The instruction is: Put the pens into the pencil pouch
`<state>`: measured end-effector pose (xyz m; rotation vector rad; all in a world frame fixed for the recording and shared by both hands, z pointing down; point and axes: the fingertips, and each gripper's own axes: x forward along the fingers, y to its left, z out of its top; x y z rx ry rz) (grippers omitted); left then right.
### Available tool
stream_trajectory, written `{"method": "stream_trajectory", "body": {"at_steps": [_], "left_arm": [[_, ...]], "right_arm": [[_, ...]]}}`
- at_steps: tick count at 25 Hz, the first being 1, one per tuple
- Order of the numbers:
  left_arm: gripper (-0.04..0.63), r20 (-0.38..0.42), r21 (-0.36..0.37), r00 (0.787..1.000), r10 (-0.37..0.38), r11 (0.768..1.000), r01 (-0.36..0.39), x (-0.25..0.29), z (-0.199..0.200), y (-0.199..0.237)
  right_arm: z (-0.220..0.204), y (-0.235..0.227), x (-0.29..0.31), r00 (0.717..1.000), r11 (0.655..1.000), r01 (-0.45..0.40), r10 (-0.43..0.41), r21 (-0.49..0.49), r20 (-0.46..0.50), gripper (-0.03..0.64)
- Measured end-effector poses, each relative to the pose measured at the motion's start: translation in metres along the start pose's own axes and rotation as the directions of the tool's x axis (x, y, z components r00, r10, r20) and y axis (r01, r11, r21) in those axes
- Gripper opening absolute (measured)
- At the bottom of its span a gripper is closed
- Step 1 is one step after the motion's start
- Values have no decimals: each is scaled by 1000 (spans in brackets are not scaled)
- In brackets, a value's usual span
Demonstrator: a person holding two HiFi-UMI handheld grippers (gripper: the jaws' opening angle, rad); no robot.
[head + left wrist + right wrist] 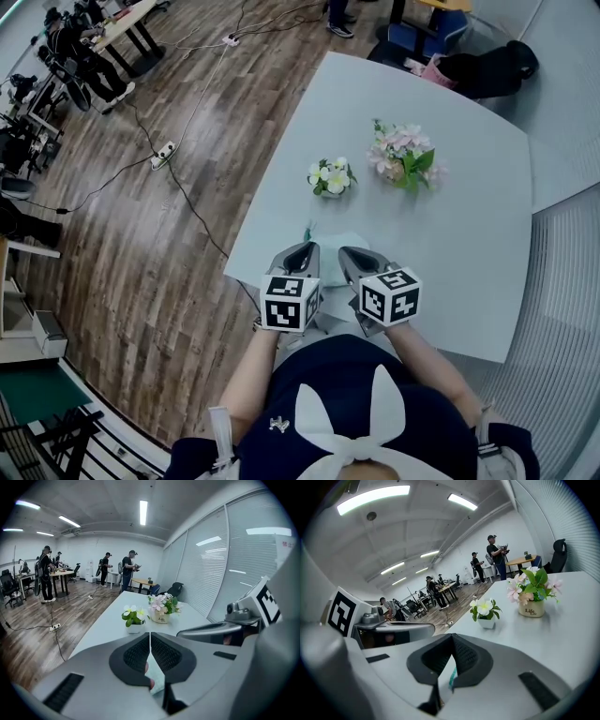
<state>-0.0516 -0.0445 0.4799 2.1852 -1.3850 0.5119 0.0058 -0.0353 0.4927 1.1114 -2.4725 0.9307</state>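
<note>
Nearest the lens: the person's dark top with white bow [347,412], then the two marker cubes [291,302]. The left claw [300,253] is closed, its pads pinching the pale fabric of the pencil pouch [330,240]. The right claw [354,259] is also closed on the pouch, at an edge carrying a teal zip strip. The pouch therefore sits between the two claws, straight ahead of both, over the near edge of the desk [450,216]. Whether it rests on the desk cannot be told, and its long axis is unclear. No pens are visible. A small pinkish bit by the left pads is unidentified. Judgement: both claws are equally near, and the pouch mouth probably has to be spread between them. Two flower pots [330,178] stand well beyond.
</note>
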Motion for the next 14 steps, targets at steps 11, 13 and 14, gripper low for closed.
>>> {"method": "stream_trajectory", "body": {"at_steps": [11, 13, 14], "left_arm": [[28, 33, -13, 999, -7, 1000, 8, -17, -5, -9], [28, 32, -14, 999, -9, 1000, 10, -21, -8, -10], [28, 32, -14, 999, -11, 1000, 11, -22, -10, -11]], "right_arm": [[-7, 10, -19, 1000, 999, 1, 0, -37, 14, 2], [-10, 10, -22, 1000, 999, 6, -5, -39, 15, 2], [-11, 11, -23, 1000, 999, 8, -8, -39, 16, 2]]}}
